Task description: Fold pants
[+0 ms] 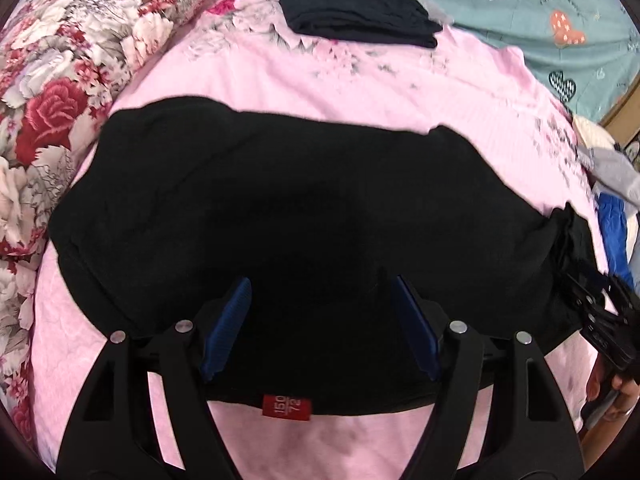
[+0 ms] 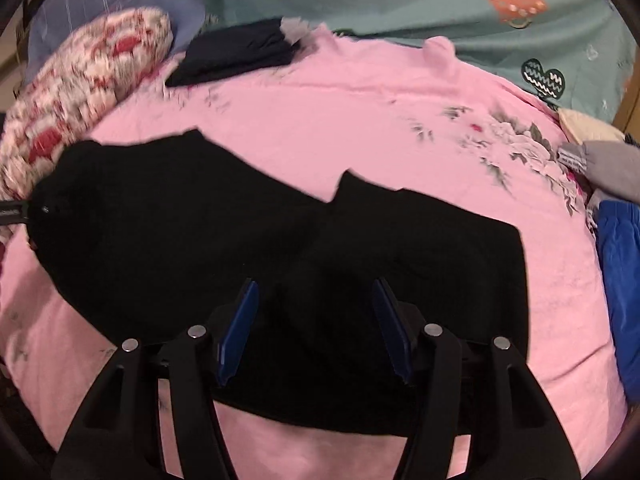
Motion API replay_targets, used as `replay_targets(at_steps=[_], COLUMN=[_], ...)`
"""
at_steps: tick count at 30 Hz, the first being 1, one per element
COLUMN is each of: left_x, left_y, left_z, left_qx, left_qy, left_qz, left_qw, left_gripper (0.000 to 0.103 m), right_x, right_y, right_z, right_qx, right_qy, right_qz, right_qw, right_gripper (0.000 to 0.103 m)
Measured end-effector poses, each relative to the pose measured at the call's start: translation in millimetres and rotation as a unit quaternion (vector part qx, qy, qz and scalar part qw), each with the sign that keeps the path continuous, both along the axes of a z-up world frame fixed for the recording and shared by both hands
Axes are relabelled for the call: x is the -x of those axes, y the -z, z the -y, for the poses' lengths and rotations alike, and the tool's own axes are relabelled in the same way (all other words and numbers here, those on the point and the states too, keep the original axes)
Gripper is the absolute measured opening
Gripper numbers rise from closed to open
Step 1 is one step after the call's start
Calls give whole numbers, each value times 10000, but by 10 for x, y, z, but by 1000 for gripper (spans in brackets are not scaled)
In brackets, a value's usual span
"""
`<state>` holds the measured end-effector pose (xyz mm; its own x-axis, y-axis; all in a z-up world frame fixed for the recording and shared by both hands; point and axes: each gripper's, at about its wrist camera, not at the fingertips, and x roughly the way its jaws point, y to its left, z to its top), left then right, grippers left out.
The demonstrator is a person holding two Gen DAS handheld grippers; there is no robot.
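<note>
Black pants (image 1: 304,208) lie spread flat on a pink blanket (image 1: 360,88) on the bed, directly under and ahead of both claws. Left claw (image 1: 320,328) hangs over the near edge of the pants, fingers (image 1: 226,320) spread wide, nothing between them, pads not pressing the cloth. A red size tag (image 1: 286,407) sits on the pants edge just below this claw, between its arms. Right claw (image 2: 316,330) also hangs over the near part of the pants (image 2: 280,248), fingers (image 2: 238,332) parted about as wide, gripping nothing. In the left view the right claw shows at the far right edge, beside the pants end, with a hand (image 1: 612,392) behind it. Beyond the claws: a folded dark garment (image 1: 356,10) at the far side of the blanket, a floral pillow (image 1: 60,80) to the left, a teal heart-print sheet (image 2: 440,4) at the back, blue cloth (image 2: 620,280) and grey cloth (image 2: 608,168) to the right.
</note>
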<state>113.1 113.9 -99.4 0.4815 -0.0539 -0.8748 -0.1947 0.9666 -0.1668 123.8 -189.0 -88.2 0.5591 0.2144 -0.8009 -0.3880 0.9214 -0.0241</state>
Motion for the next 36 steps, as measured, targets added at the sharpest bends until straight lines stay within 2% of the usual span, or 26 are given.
replay_targets(at_steps=[3, 4, 5, 6, 7, 8, 10, 13, 15, 16, 18, 21, 23, 24, 25, 26, 28, 30, 31, 32, 33, 34, 35, 36], left_x=[-15, -15, -12, 2, 0, -1, -7, 10, 44, 65, 108, 117, 115, 119, 124, 127, 125, 100, 79, 42, 7, -30, -89, -129], left_y=[86, 83, 95, 98, 101, 96, 83, 45, -23, -65, -141, -162, -134, -124, -115, -111, -118, -154, -176, -214, -239, -265, -295, -312], left_z=[25, 32, 42, 22, 11, -14, -49, -114, -172, -205, -282, -338, -330, -323, -318, -308, -295, -239, -195, -106, -26, 68, 211, 326], left_qx=[-72, -94, -116, -108, -75, -4, 107, 244, 237, 246, 278, 165, 74, 67, 52, 27, 40, 71, 82, 98, 115, 163, 257, 306], left_qy=[71, 100, 143, 167, 176, 172, 171, 141, 44, -25, -160, -321, -319, -295, -279, -274, -264, -232, -186, -82, 14, 133, 312, 436], left_qz=[2, 33, 51, 53, 55, 65, 63, 78, 167, 236, 359, 334, 233, 212, 188, 170, 184, 238, 277, 326, 349, 371, 408, 435], left_qw=[9999, 9999, 9998, 9998, 9998, 9998, 9998, 9996, 9996, 9994, 9988, 9988, 9992, 9993, 9994, 9995, 9995, 9994, 9994, 9994, 9993, 9991, 9984, 9976], left_gripper=[74, 74, 74, 74, 74, 74, 74, 74, 74, 74, 74, 74, 74, 74, 74, 74, 74, 74, 74, 74, 74, 74, 74, 74], right_x=[-48, -35, -59, -77, -109, -147, -170, -106, -17, 21, 84, -21, -127, -178, -144, -140, -125, -138, -124, -128, -142, -160, -183, -205], right_y=[164, 204, 230, 234, 230, 218, 146, -132, -407, -503, -608, -375, -117, 76, 161, 197, 107, -57, -159, -248, -341, -373, -361, -295], right_z=[-127, -88, -46, 33, 124, 202, 392, 506, 431, 344, 59, -350, -551, -651, -692, -683, -587, -340, -188, -49, 147, 306, 452, 603], right_qx=[742, 736, 661, 443, 263, 166, -585, -1509, -2175, -2205, -1927, -1639, -1569, -1470, -1464, -1550, -1995, -2433, -2576, -2579, -2381, -2196, -2035, -1854], right_qy=[227, 233, 274, 361, 513, 708, 905, 784, 262, 52, -294, -513, -470, -444, -415, -435, -571, -611, -590, -475, -155, 161, 468, 750], right_qz=[51, 16, -39, -124, -200, -224, -350, -325, -317, -259, -149, -436, -770, -1138, -1314, -1399, -1467, -1454, -1312, -1069, -695, -495, -400, -412], right_qw=[9970, 9970, 9974, 9983, 9981, 9971, 9936, 9849, 9752, 9750, 9807, 9842, 9835, 9816, 9796, 9770, 9672, 9570, 9555, 9591, 9686, 9742, 9771, 9789], right_gripper=[61, 61, 58, 49, 28, 23, 21, 21, 21, 21, 22, 27, 37, 40, 49, 59, 63, 63, 62, 62, 62, 57, 41, 32])
